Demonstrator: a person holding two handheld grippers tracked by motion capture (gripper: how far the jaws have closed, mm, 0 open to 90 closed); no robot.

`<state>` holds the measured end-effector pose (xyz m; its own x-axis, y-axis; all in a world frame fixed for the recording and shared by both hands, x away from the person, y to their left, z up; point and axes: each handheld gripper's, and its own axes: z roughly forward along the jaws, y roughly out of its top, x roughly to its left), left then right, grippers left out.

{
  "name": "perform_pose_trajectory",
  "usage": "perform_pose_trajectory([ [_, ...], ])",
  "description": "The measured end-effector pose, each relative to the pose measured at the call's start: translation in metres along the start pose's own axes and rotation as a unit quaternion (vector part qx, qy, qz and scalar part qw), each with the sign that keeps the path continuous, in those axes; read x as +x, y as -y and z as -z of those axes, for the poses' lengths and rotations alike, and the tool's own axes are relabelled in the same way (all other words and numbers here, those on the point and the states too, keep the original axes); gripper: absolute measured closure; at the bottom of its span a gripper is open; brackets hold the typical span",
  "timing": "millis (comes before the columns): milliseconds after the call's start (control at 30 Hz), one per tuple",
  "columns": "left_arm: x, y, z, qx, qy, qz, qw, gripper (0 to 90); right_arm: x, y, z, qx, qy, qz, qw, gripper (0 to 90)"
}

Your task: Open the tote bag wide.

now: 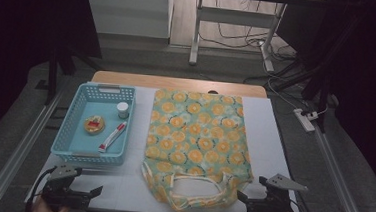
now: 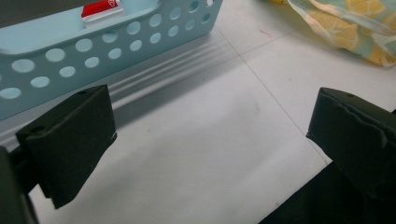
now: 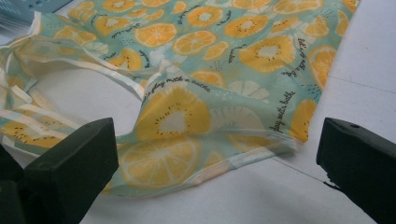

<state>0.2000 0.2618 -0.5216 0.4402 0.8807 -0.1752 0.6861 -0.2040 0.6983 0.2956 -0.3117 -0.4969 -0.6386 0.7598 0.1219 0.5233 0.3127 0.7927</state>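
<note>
Both grippers, left (image 1: pixel 95 191) and right (image 1: pixel 242 196), are held with fingers spread and empty. The citrus-print fabric tote bag (image 1: pixel 195 141) lies flat ahead of the right fingers; the tube, tin and jar are seen unpacked in the blue perforated plastic basket (image 1: pixel 65 132) beyond the left fingers.

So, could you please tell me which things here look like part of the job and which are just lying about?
Probably part of the job:
fruit-print bag
blue basket
tube
round tin
small jar
left gripper
right gripper

Just lying about:
power strip
desk frame
</note>
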Motion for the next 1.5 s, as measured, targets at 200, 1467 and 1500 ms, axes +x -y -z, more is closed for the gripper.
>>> perform_pose_trajectory([
  [200, 0.001, 0.000, -0.001, 0.001, 0.003, 0.002, 1.0000, 1.1, 0.001, 0.000, -0.001, 0.003, -0.004, 0.006, 1.0000, 0.0],
  [1467, 0.002, -0.001, -0.002, 0.009, 0.024, -0.003, 0.9997, 1.5, 0.022, -0.010, -0.008, 0.028, -0.036, 0.081, 0.9957, 0.0],
  [1500, 0.002, -0.001, -0.002, 0.009, 0.024, -0.003, 0.9997, 1.5, 0.022, -0.010, -0.008, 0.028, -0.036, 0.081, 0.9957, 0.0],
])
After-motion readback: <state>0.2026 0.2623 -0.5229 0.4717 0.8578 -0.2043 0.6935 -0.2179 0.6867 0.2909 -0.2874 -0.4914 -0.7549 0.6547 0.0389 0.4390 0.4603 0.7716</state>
